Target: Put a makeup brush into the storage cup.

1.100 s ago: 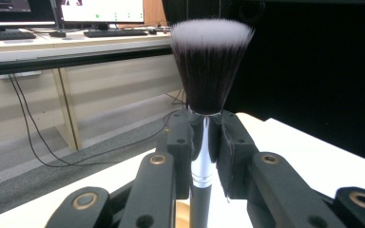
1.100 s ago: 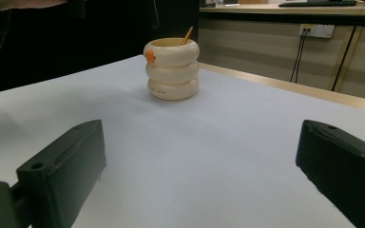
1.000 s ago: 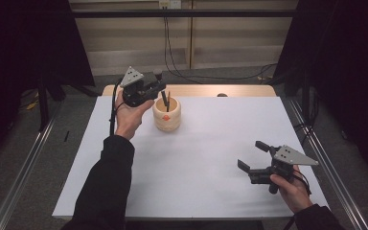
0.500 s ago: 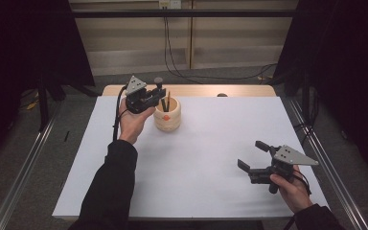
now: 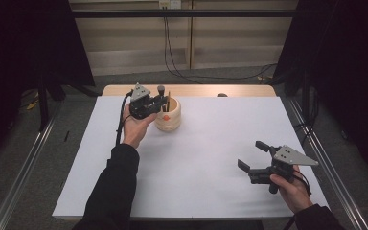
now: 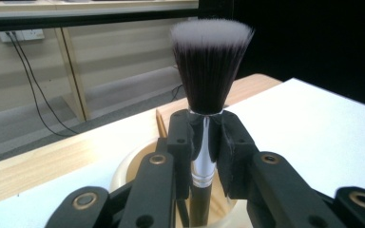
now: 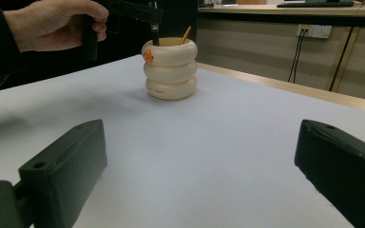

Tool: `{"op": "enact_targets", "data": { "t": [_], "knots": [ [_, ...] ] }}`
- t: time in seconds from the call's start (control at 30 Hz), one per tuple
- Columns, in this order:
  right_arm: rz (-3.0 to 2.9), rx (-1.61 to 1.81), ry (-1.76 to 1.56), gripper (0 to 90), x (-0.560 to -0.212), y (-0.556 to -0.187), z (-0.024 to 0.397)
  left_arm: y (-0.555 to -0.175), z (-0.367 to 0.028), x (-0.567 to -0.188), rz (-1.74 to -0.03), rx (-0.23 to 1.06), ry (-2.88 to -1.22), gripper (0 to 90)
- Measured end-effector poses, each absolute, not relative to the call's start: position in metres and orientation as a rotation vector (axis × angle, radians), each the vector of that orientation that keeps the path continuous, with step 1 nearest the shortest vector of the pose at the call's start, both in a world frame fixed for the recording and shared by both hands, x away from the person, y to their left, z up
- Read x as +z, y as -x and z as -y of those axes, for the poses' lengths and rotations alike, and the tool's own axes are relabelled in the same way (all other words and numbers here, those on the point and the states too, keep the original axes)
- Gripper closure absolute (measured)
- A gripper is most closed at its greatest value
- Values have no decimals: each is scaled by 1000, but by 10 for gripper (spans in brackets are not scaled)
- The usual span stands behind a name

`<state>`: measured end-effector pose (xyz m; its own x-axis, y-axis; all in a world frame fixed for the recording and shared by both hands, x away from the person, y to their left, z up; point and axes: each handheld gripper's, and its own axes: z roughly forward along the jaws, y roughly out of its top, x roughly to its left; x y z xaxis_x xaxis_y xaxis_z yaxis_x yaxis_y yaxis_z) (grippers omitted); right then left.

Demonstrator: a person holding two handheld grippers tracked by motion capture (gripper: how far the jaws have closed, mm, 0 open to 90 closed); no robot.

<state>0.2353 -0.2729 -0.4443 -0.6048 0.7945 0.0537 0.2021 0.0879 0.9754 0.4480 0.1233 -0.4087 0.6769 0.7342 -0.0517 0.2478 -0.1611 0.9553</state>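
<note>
A brush (image 6: pixel 204 123) is being lowered into the cup (image 5: pixel 168 116).
The brush is clamped upright by the left gripper (image 5: pixel 159 101), handle end inside the cup; release is judged next. The right gripper (image 5: pixel 252 156), well away from the cup, is held with fingers apart.

L gripper (image 5: pixel 159 101) held up at far L, jaws clamped tight, L arm stretched fwd. R gripper (image 5: pixel 253 155) low at near R, jaws wide apart, pointing L across table, R hand (image 5: pixel 287 186) gripping handle.
</note>
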Motion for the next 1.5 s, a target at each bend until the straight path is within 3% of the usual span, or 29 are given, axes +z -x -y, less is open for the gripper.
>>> {"op": "enact_targets", "data": {
  "t": [1.1, 1.3, 1.5],
  "knots": [
    [-1880, 1560, -968, 40, -445, -234, 271, -451, -119, -437, -808, 481, -1753, 763],
    [-1879, 1558, -967, 40, -445, -235, 271, -451, -120, -437, -823, 471, -1739, 702],
    [-1878, 1560, -965, 40, -445, -235, 272, -450, -122, -435, -834, 498, -1702, 551]
  ]
}}
